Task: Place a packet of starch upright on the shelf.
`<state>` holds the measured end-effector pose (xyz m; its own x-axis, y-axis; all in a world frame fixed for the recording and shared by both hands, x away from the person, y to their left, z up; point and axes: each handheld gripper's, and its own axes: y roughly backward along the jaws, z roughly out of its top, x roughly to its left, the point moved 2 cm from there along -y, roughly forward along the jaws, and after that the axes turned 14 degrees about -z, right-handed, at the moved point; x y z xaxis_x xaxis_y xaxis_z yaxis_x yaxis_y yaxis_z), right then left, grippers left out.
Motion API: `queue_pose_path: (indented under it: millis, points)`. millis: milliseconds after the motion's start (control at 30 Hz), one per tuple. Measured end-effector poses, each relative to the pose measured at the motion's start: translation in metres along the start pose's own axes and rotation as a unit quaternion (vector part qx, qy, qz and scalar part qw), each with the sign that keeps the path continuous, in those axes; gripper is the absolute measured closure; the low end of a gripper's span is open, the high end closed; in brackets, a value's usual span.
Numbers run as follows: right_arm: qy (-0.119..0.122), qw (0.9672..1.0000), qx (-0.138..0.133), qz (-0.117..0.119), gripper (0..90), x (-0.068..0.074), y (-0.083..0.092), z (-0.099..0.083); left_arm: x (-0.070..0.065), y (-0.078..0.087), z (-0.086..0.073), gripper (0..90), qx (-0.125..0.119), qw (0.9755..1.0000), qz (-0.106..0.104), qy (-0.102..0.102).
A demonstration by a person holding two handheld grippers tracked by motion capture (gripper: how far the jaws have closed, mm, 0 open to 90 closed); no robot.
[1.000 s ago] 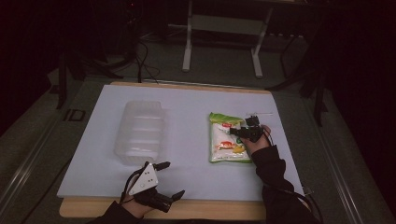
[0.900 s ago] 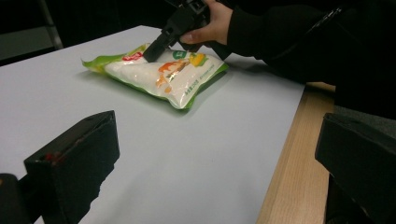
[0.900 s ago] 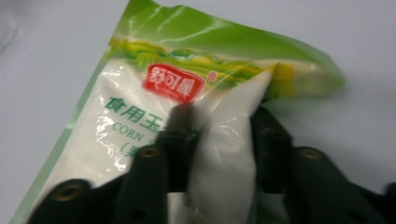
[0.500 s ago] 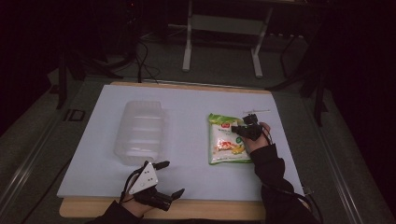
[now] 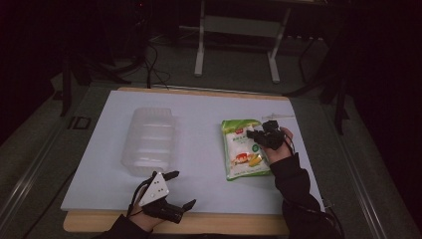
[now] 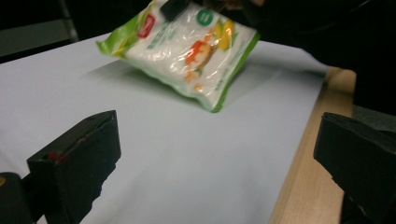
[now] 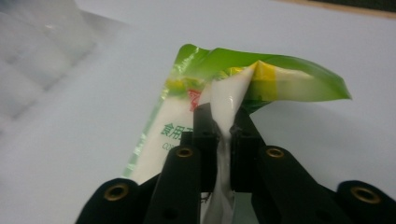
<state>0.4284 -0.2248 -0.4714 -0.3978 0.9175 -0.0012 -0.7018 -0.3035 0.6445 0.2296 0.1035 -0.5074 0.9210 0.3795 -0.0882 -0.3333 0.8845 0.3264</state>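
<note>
Hard to read the print on the green-and-white plastic food pouch from above; in the right gripper view only a few characters and a red logo come through, and the pouch's near end drops out of frame behind the jaws. Dim surroundings beyond the table — metal stand legs and cables on the floor barely legible.

Compared with a second ago, pouch shifted slightly and lifted at its right edge, seen raised off the sheet in the left gripper view, shadow beneath. Right gripper pinching a fold of the pouch, jaws pressed together on the film. Left gripper much where it was, near the table's front edge, jaws spread wide and holding nothing.

Pouch at the right half of the white sheet covering the wooden table. Clear ribbed plastic container lying well apart to the left, just beyond the left gripper. A dark sleeve covers part of the sheet's right front corner.
</note>
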Motion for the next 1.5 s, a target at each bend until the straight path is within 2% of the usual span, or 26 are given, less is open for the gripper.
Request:
queue_pose_path:
  millis: [267, 467, 567, 667, 900, 1033, 1167, 1400, 1433, 1500]
  points:
    - [0.019, 0.9990, -0.041, 0.005, 84.6, 0.007, 0.034, 0.009, -0.004, 0.002, 0.012, 0.9, -0.006, 0.9999, 0.006, 0.006]
    - [0.024, 0.9971, -0.071, 0.008, 84.8, 0.011, 0.061, 0.012, -0.007, 0.000, 0.028, 0.9, -0.005, 0.9999, 0.012, 0.005]
    - [0.027, 0.9960, -0.084, 0.014, 84.9, 0.014, 0.075, 0.014, -0.004, -0.003, 0.039, 0.9, -0.005, 0.9998, 0.016, 0.008]
    - [0.028, 0.9946, -0.098, 0.019, 85.0, 0.018, 0.088, 0.016, 0.002, -0.007, 0.053, 0.9, -0.005, 0.9997, 0.015, 0.018]
    - [0.033, 0.9909, -0.127, 0.029, 85.0, 0.026, 0.116, 0.017, 0.014, -0.015, 0.084, 0.9, -0.013, 0.9997, 0.014, 0.016]
    - [0.037, 0.9888, -0.141, 0.033, 85.0, 0.031, 0.129, 0.015, 0.021, -0.022, 0.097, 0.9, -0.018, 0.9995, 0.005, 0.026]
    - [0.037, 0.9869, -0.152, 0.042, 85.1, 0.034, 0.138, 0.014, 0.030, -0.032, 0.108, 0.9, -0.016, 0.9993, 0.001, 0.034]
    - [0.043, 0.9840, -0.162, 0.061, 85.1, 0.043, 0.152, 0.014, 0.052, -0.054, 0.121, 0.9, -0.014, 0.9971, -0.037, 0.064]
    - [0.044, 0.9834, -0.165, 0.063, 85.1, 0.044, 0.153, 0.014, 0.056, -0.057, 0.122, 0.9, -0.012, 0.9968, -0.038, 0.069]
    - [0.048, 0.9823, -0.168, 0.067, 85.1, 0.047, 0.156, 0.015, 0.062, -0.064, 0.121, 0.9, -0.009, 0.9968, -0.042, 0.067]
